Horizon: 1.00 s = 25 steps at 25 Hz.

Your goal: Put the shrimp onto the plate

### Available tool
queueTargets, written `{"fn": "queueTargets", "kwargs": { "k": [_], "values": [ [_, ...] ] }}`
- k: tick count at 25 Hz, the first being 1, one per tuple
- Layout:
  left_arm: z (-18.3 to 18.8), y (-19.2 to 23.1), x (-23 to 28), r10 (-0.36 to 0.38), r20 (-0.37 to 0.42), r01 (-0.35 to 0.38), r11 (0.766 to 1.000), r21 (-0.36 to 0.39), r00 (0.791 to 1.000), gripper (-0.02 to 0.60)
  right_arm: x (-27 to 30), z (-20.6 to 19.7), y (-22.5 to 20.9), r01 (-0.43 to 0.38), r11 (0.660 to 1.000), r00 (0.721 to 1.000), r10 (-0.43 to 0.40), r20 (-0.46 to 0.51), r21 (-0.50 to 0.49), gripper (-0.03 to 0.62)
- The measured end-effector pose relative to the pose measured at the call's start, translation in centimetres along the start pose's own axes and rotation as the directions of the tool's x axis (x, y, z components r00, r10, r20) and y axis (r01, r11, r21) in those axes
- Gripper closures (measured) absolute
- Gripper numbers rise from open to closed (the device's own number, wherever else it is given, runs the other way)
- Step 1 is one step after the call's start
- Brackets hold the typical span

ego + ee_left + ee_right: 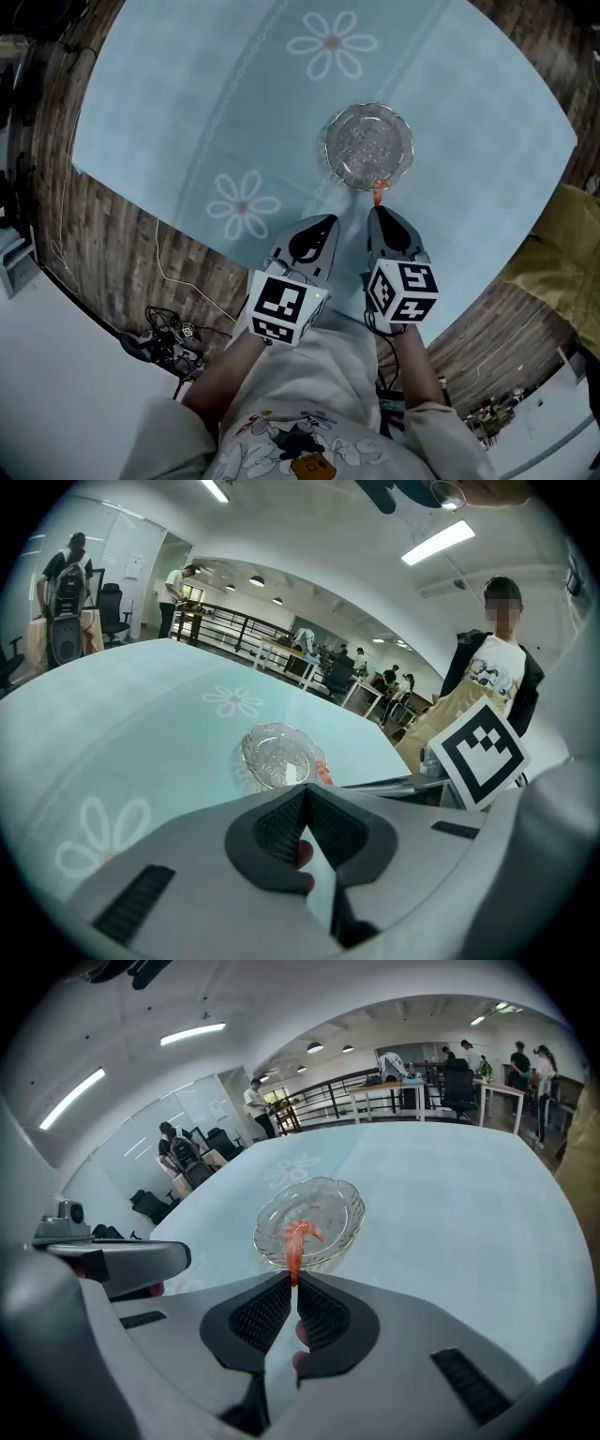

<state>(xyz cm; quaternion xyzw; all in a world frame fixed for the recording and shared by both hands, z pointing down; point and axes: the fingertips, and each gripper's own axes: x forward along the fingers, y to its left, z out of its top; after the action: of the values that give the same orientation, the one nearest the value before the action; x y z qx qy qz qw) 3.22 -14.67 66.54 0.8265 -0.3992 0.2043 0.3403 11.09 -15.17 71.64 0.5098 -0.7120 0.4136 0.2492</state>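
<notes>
A clear glass plate [368, 145] [314, 1221] [278, 755] rests on the light blue tablecloth. My right gripper [380, 212] [293, 1282] is shut on the tail of an orange shrimp [298, 1243] [378, 192], which sticks out from the tips over the plate's near rim. My left gripper [323, 223] [306, 787] is shut with nothing in it, just left of the right one and short of the plate. In the left gripper view the shrimp [322, 774] shows at the plate's right edge.
The blue tablecloth [234, 103] with white flower prints covers a round wooden table [122, 253]. Cables [164, 333] lie on the floor at the left. A person in an apron [483, 691] stands beyond the table; other people and office desks are far behind.
</notes>
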Motion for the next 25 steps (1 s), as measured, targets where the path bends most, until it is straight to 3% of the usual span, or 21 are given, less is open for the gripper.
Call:
{"fn": "queueTargets", "kwargs": {
  "k": [11,25],
  "values": [
    [-0.1,0.3,0.9,-0.014,-0.015,0.014,1.000,-0.006,1.000,0.574,1.2,-0.2,-0.7,0.019,0.996,1.000,-0.018,-0.021,0.082,0.554],
    [0.1,-1.2,0.0,-0.011,0.008,0.011,1.000,0.018,1.000,0.574,-1.7,0.1,-0.4,0.028,0.997,0.998,-0.031,0.048,0.070,0.554]
  ]
}}
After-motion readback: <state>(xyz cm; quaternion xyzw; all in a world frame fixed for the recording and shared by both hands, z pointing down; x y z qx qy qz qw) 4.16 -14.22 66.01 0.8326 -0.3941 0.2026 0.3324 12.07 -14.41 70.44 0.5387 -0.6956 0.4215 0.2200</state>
